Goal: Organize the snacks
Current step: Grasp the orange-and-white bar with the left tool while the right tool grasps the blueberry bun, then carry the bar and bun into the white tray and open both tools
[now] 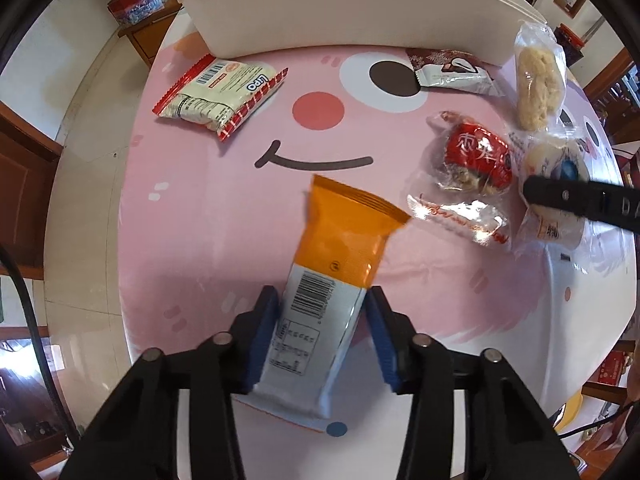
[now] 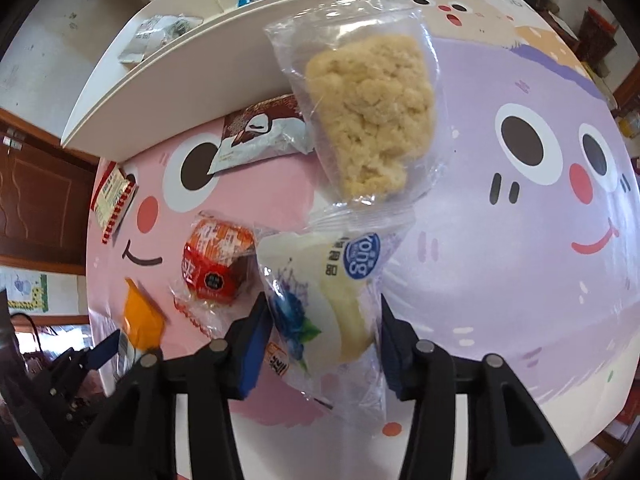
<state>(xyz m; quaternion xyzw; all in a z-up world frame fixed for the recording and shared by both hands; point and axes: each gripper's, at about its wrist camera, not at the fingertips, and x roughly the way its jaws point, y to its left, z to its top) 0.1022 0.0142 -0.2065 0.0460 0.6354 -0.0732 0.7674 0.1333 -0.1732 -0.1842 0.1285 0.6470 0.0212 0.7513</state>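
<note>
white bin point(image 1: 360, 12) top cut off, bin contents point(image 2: 160, 36) mostly hidden

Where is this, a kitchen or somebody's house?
Probably a room in someone's home. A cartoon-face tablecloth covers the table, a wooden cabinet stands behind it with a festive tin on top, and a wooden door is at the side.

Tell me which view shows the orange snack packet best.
The left wrist view: the orange snack packet lies full length between the left gripper pads, barcode readable. The right wrist view catches only its orange end at the lower left, beside the left gripper's blue pad.
</note>
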